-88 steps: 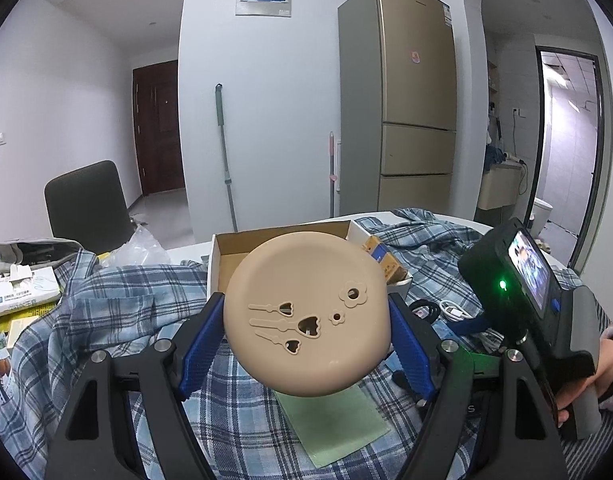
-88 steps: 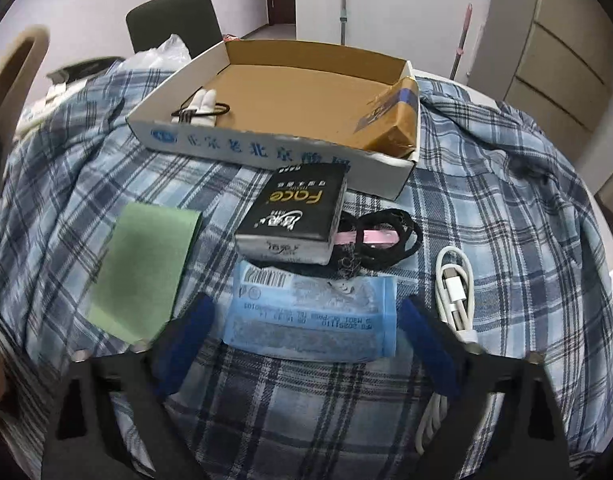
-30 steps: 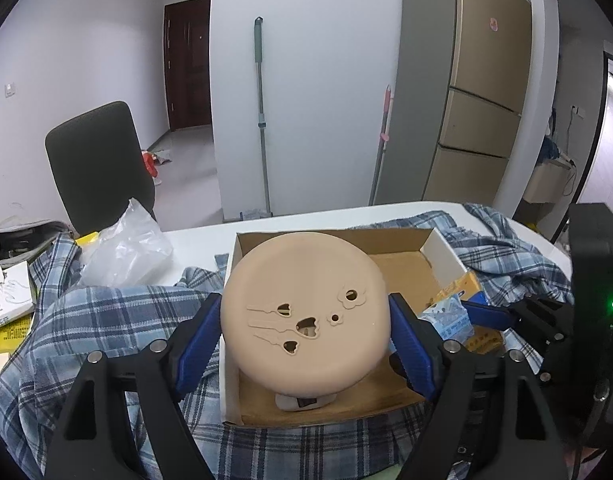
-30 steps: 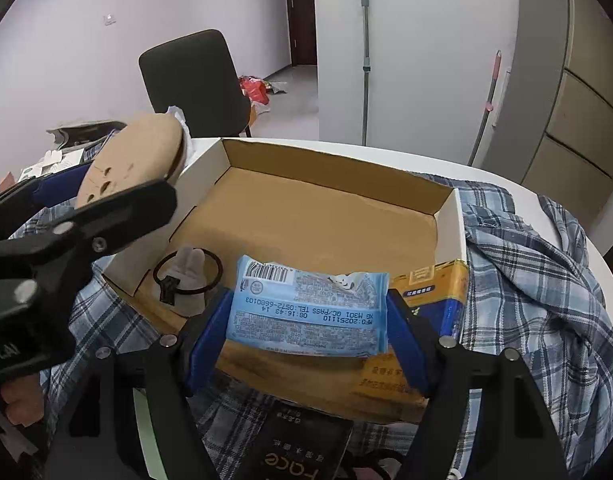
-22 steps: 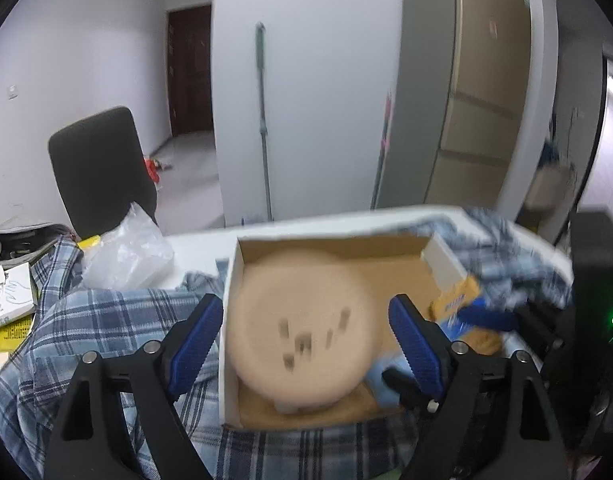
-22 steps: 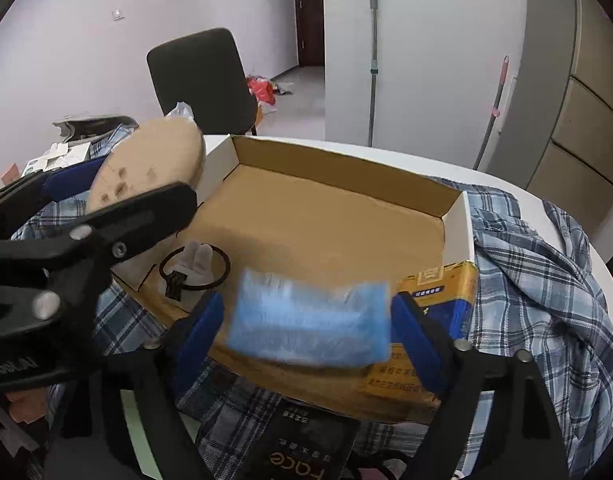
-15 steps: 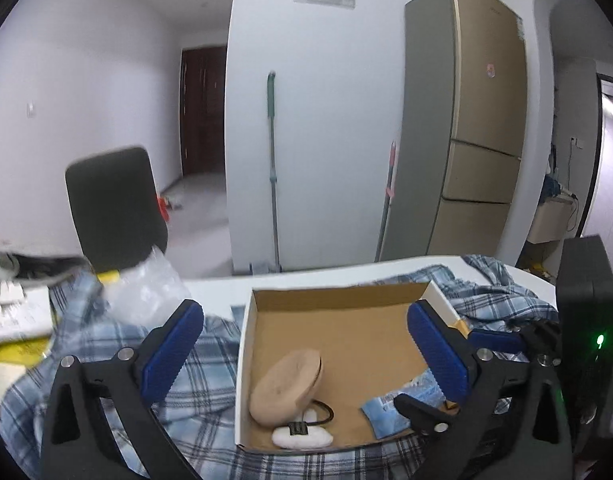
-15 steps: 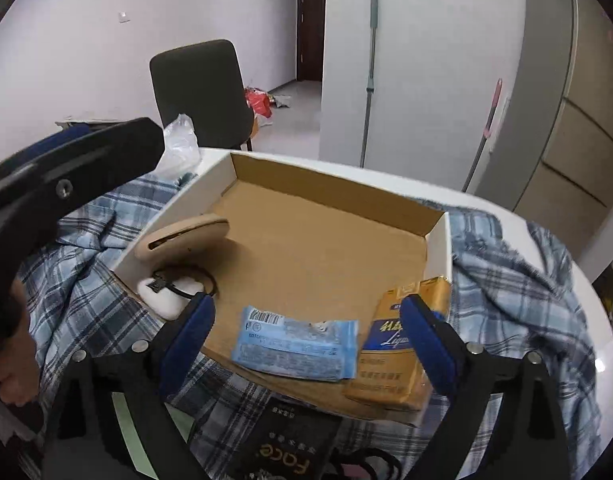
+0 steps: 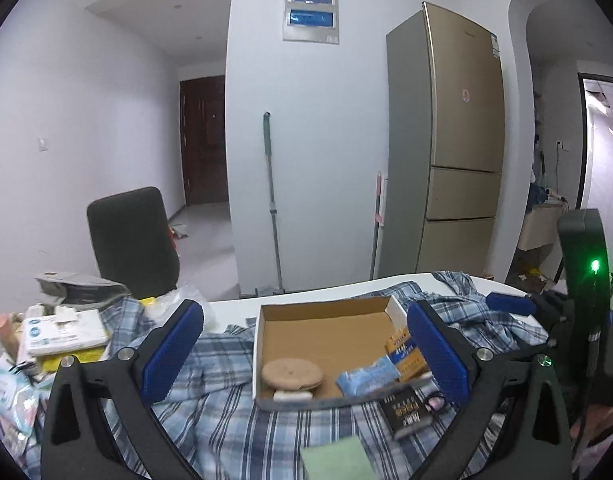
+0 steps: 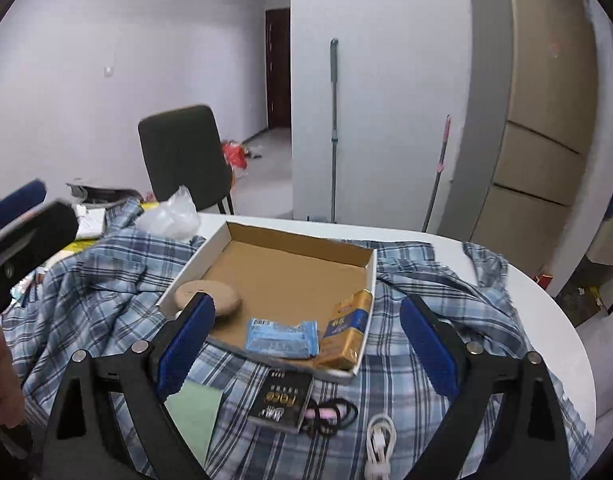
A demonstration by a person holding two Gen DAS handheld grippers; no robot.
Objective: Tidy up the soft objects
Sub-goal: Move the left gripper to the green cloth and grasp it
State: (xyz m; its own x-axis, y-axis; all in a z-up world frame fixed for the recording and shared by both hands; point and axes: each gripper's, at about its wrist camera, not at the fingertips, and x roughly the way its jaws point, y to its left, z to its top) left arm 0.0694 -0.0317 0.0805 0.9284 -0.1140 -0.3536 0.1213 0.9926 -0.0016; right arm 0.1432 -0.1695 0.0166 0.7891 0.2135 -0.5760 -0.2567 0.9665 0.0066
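Note:
A shallow cardboard box (image 9: 326,332) (image 10: 302,240) sits on a blue plaid cloth (image 9: 210,412). Inside lie a round tan pad (image 9: 292,374) (image 10: 206,296), a blue tissue pack (image 9: 366,374) (image 10: 282,338) and a gold-blue pack (image 9: 406,354) (image 10: 344,328). My left gripper (image 9: 306,354) is open and empty, raised above and in front of the box. My right gripper (image 10: 306,344) is open and empty, also held back above the box's near edge.
In front of the box lie a black tissue pack (image 10: 282,400), black hair ties (image 10: 334,412), a white cable (image 10: 380,448) and a green cloth (image 10: 192,412). Papers and packs (image 9: 62,332) are piled at the left. A black chair (image 10: 182,156) stands behind the table.
Both grippers opened and let go: the tan pad and the blue tissue pack now lie in the box. Both grippers then drew back and up from the box.

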